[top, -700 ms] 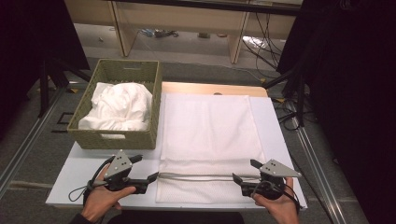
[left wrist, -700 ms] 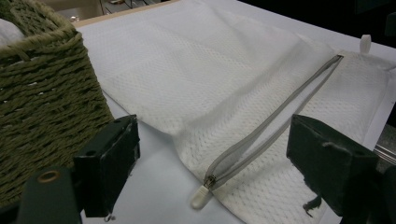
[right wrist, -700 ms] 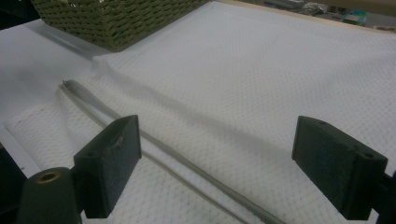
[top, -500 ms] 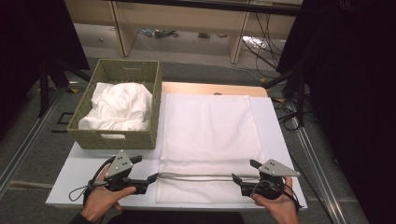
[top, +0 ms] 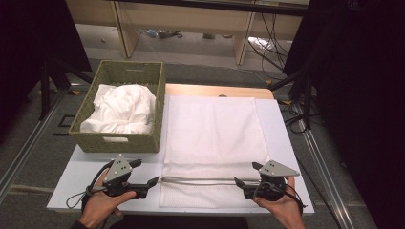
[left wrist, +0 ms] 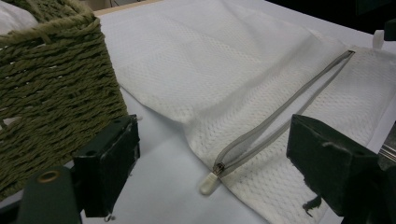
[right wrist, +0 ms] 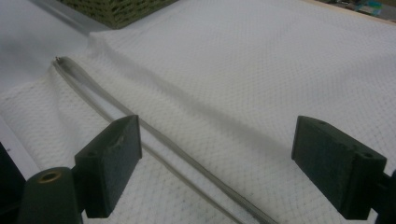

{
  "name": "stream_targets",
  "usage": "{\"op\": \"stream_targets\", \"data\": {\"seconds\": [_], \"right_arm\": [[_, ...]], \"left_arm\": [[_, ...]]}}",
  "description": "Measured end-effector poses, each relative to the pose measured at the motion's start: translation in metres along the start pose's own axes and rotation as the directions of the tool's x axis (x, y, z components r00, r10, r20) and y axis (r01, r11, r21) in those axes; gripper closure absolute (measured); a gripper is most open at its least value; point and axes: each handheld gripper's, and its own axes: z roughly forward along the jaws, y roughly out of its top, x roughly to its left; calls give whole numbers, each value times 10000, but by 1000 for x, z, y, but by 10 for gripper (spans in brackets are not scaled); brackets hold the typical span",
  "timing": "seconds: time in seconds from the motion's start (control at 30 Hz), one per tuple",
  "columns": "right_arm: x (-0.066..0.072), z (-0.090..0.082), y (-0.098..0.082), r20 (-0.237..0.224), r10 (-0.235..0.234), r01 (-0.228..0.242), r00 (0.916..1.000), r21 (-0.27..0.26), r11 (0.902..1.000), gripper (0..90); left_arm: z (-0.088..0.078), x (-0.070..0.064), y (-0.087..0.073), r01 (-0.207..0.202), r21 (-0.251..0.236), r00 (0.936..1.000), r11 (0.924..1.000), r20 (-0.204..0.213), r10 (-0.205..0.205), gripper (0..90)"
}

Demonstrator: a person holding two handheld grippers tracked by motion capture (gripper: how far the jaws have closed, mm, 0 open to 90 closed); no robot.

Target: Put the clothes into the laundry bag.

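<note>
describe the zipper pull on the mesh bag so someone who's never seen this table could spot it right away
On the white table, a flat white mesh laundry bag lies right of the green woven basket. A grey zipper crosses the bag near the person's edge. At its basket-side end, by the left gripper, sits the zipper pull: a small cream rounded tab, smooth unlike the netted fabric.

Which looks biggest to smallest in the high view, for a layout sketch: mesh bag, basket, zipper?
1. mesh bag
2. basket
3. zipper
</note>
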Motion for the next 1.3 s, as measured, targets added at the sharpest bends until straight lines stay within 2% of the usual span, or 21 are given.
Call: {"op": "stream_targets", "data": {"seconds": [0.27,0.4,0.43,0.53,0.57,0.63,0.67,0.73,0.8,0.83,0.9,1.0,1.03,1.07,1.1,1.13,1.17,1.2,1.23,1.27,1.3], "right_arm": [[-4,20,5,-385,-785,819,9962,971,9919,315],[-7,37,9,-927,-1312,1431,9870,1364,9803,397],[-5,46,11,-1239,-1948,2127,9730,1537,9649,424],[-1,55,11,-1381,-2182,2406,9661,1747,9548,444],[0,63,11,-1618,-2521,2824,9541,2050,9371,444],[5,68,10,-1591,-2202,2541,9624,2407,9367,445],[4,72,12,-1678,-2548,2888,9523,2260,9303,450],[4,75,12,-1807,-2553,2939,9498,2361,9262,456],[2,84,12,-1980,-2984,3426,9337,2513,9052,470],[3,85,13,-2009,-2537,3054,9462,2950,9054,482],[5,87,13,-1951,-2487,2991,9487,2998,9059,498],[0,93,15,-2097,-2766,3316,9378,3060,8924,632],[0,94,15,-1725,-3056,3454,9364,2987,8896,648],[-3,96,18,-1778,-3218,3641,9300,3243,8731,673],[-6,98,18,-1469,-3022,3340,9419,3120,8894,673],[-6,98,18,-1469,-3022,3340,9419,3120,8894,673],[-8,99,17,-1308,-2699,2980,9540,3117,9023,654],[-8,99,17,-1308,-2699,2980,9540,3117,9023,654],[-14,102,19,-1603,-3016,3369,9399,2914,8953,631],[-16,102,19,-1699,-2175,2618,9612,3113,9136,561],[-18,104,20,-1725,-2007,2463,9643,3078,9190,541]], "left_arm": [[1,0,1,22,104,10000,9999,-53,-21,169],[0,1,1,-121,109,9998,9999,-133,123,169],[0,1,1,21,79,9999,10000,-157,-20,169],[0,3,1,14,97,9998,10000,-184,-12,169],[0,3,1,-3,96,9999,10000,-155,4,169],[-1,2,0,-61,80,9999,9999,-89,62,171],[-1,2,0,-61,80,9999,9999,-89,62,172],[-2,1,1,-99,45,9999,9999,-82,99,173],[-2,2,1,-181,-31,9998,9998,-71,181,174],[-2,2,0,-90,37,9999,10000,-119,91,173],[-1,2,0,-79,-5,9999,10000,-90,79,173],[-1,2,1,-117,-19,9999,9999,-65,117,173],[-1,2,0,-144,46,9999,9999,-49,144,173],[-1,2,0,-162,65,9998,9998,-65,163,173],[-1,2,1,-141,58,9998,9999,-131,141,173],[-1,2,1,-141,58,9998,9999,-131,141,173],[-1,2,1,-142,51,9999,9999,-92,142,174],[-1,2,1,-142,51,9999,9999,-92,142,174],[-1,2,0,-188,141,9997,9997,-128,190,174],[-1,2,0,-185,171,9997,9997,-135,187,174],[-1,3,1,-293,166,9995,9994,-143,296,173]]}}
